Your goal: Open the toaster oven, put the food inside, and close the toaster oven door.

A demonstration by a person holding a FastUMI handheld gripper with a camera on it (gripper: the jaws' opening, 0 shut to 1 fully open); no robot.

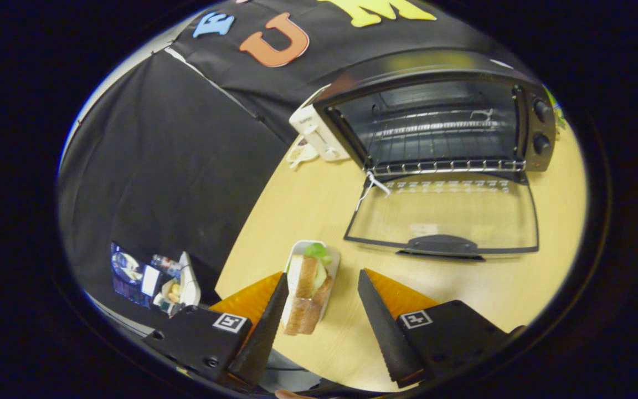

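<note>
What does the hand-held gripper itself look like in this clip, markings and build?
The hand-held gripper has two long wedge-shaped fingers tapering to points, with serrated inner edges. Each finger is mounted on a dark blocky carrier with visible screws. Each carrier bears a square black-and-white fiducial marker. No cables can be seen.

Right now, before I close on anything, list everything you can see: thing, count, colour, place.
Toaster oven: one, black, at the far side of the table, beyond the fingers, door open.
Oven door: one, glass with dark frame and handle, folded down flat toward the gripper.
Wire rack: one, silver, inside the oven.
Sandwich: one, brown bread with green leaf, on a white tray, between the fingers, nearer the left one.
White appliance: one, left of the oven.
Table: one, light wood.
Black cloth: booth wall, behind and left.
Clutter: small mixed items, low beside the table; too small to name.
Gripper: one, fingers open, straddling the sandwich, not touching it.
</note>
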